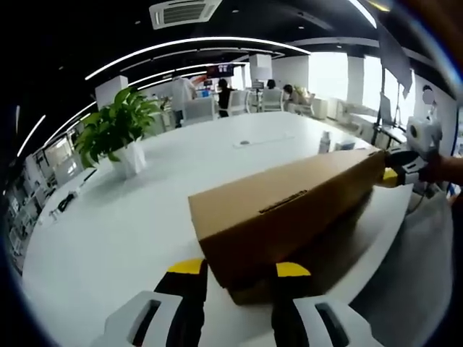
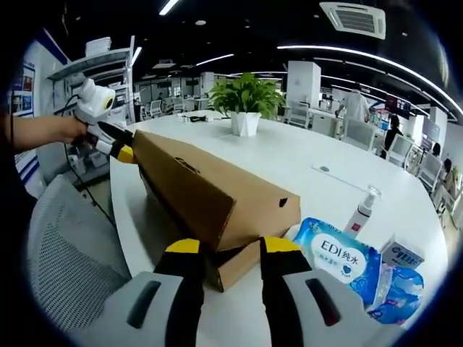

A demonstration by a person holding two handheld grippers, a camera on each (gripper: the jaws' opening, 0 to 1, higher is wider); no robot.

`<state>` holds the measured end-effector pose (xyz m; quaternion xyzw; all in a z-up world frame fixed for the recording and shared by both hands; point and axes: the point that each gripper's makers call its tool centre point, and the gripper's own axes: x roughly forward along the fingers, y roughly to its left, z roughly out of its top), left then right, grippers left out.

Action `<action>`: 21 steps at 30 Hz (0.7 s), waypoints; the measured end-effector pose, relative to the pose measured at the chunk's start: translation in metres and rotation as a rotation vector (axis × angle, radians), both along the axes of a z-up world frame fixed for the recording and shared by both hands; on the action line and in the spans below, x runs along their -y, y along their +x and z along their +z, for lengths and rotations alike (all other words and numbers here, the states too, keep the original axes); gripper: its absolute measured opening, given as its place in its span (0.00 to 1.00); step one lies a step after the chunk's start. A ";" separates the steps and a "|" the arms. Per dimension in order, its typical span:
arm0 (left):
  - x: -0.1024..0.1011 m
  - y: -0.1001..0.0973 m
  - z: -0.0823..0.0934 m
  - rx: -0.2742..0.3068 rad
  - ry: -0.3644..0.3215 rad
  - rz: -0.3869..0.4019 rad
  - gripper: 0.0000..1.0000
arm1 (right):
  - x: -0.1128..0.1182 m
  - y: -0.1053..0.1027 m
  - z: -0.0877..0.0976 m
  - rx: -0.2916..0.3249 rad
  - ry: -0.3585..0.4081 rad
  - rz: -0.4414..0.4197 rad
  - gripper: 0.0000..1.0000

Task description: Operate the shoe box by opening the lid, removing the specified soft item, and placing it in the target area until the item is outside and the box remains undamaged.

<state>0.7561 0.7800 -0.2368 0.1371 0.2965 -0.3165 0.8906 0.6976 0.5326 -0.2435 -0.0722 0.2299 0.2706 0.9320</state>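
Lid [image 1: 278, 199] half raised off the shoe box [image 2: 235, 271] on the counter [image 1: 145, 217]; left gripper [image 1: 239, 275] and right gripper [image 2: 223, 249] each pinch an end, at 6 o'clock; soft item still inside, unseen

In the left gripper view, the left claw [image 1: 241, 272] rises from six o'clock, its two yellow-tipped jaws standing either side of the near end of the shoe box lid [image 1: 282, 206], seemingly pinching it, though contact is hard to confirm. At three o'clock the right claw [image 1: 391, 176] meets the far end of the lid, a hand [image 1: 441, 170] behind it. In the right gripper view, the right claw [image 2: 226, 246] comes up from six o'clock, jaws flanking the lid's near corner. At ten o'clock the left claw [image 2: 124, 153] touches the lid's far end, held by a hand [image 2: 64, 130] and bare forearm.
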 end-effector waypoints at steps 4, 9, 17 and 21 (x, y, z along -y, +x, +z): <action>-0.001 -0.003 -0.006 -0.013 -0.007 -0.019 0.38 | -0.002 -0.004 -0.002 -0.014 0.007 0.017 0.29; -0.003 -0.004 -0.012 -0.025 -0.004 -0.037 0.39 | -0.004 -0.006 -0.005 -0.021 0.001 0.036 0.30; -0.005 -0.006 -0.024 -0.055 -0.011 -0.078 0.44 | -0.007 -0.009 -0.011 -0.019 -0.023 0.079 0.32; -0.006 -0.007 -0.029 -0.062 0.001 -0.097 0.45 | -0.008 -0.010 -0.015 -0.020 -0.042 0.100 0.32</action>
